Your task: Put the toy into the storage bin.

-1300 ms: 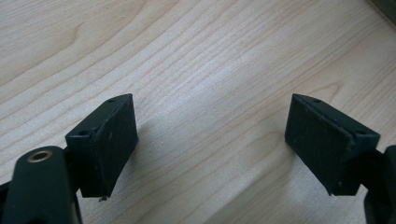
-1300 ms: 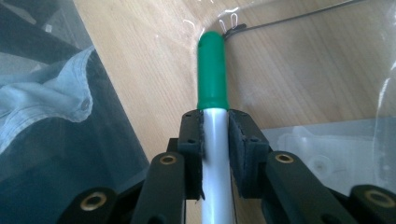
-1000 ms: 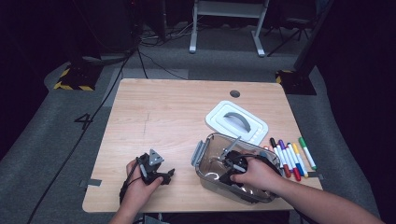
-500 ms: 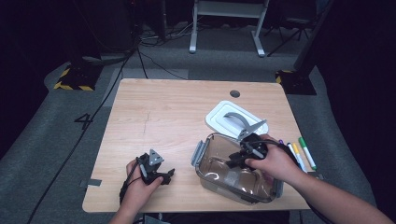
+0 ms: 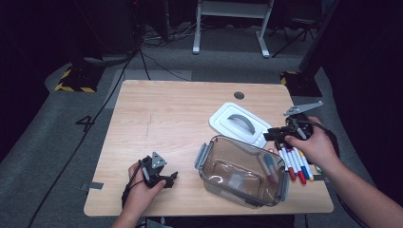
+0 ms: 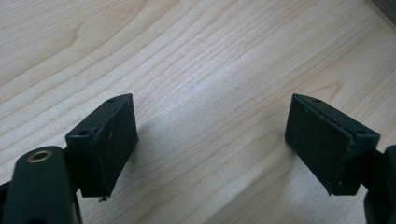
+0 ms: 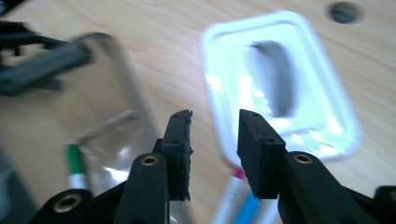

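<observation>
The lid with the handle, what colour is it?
The lid is white with a grey handle; the high view shows it best.

High view hangs above the near edge, facing forward and down over the whole tabletop. Left gripper view sits close over bare wood. Right gripper view looks down on the white lid, shared with the high view.

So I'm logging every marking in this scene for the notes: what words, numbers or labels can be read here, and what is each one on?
"4": dark number on the grey floor left of the table.
Markers beside the clear container: any print too small to read.
White lid: no text visible.
Yellow-black striped tape on the floor: a warning pattern, no words.
</observation>
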